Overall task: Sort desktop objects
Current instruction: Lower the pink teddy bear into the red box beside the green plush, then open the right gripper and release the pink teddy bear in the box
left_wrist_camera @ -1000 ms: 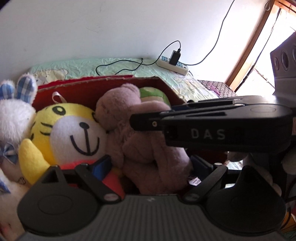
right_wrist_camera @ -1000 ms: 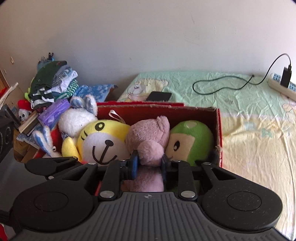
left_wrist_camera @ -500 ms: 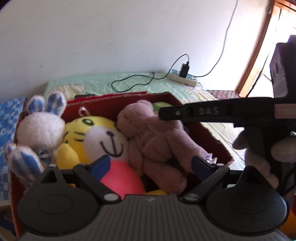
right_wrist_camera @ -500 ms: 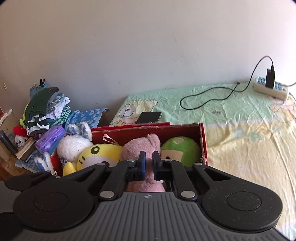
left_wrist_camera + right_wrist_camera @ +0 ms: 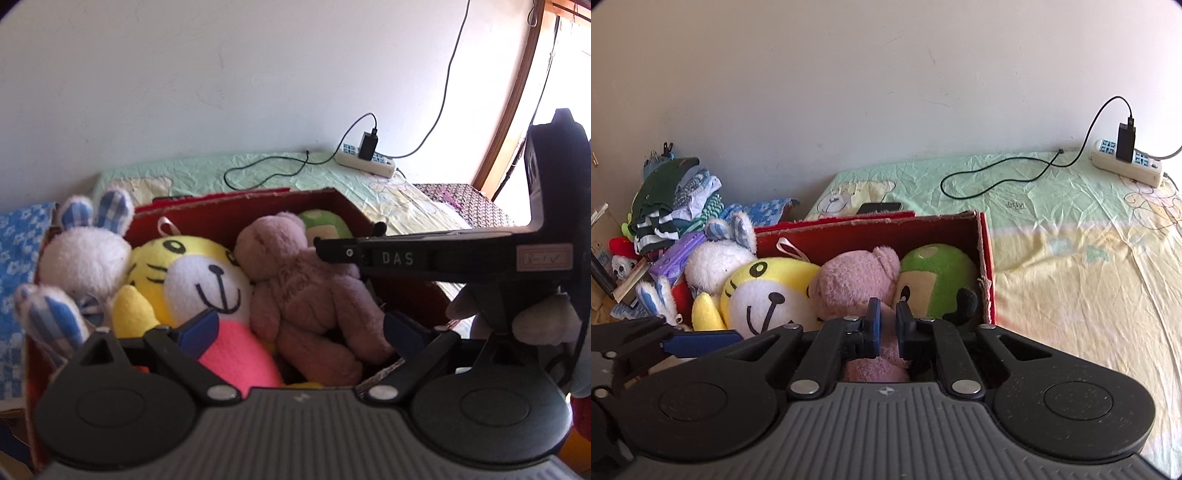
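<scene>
A red cardboard box (image 5: 258, 210) (image 5: 886, 232) holds a white bunny (image 5: 85, 254), a yellow tiger (image 5: 199, 273), a pink bear (image 5: 303, 291) (image 5: 857, 280) and a green plush (image 5: 325, 225) (image 5: 938, 273). My left gripper (image 5: 301, 326) stands wide open above the bear's legs, its pads clear of the fur. My right gripper (image 5: 888, 325) (image 5: 321, 250) hovers over the bear's shoulder. Its jaws are a narrow slit apart and just starting to open, with nothing pinched between them.
The box rests on a green and yellow bedsheet (image 5: 1071, 258). A power strip (image 5: 1126, 166) with a charger and black cable lies at the back right, a dark phone (image 5: 881, 207) behind the box. Folded clothes (image 5: 672, 199) pile up at the left.
My right gripper closed from half open around the bear's paw to nearly shut and pulled back. The left gripper drew back and up, so more of the box shows.
</scene>
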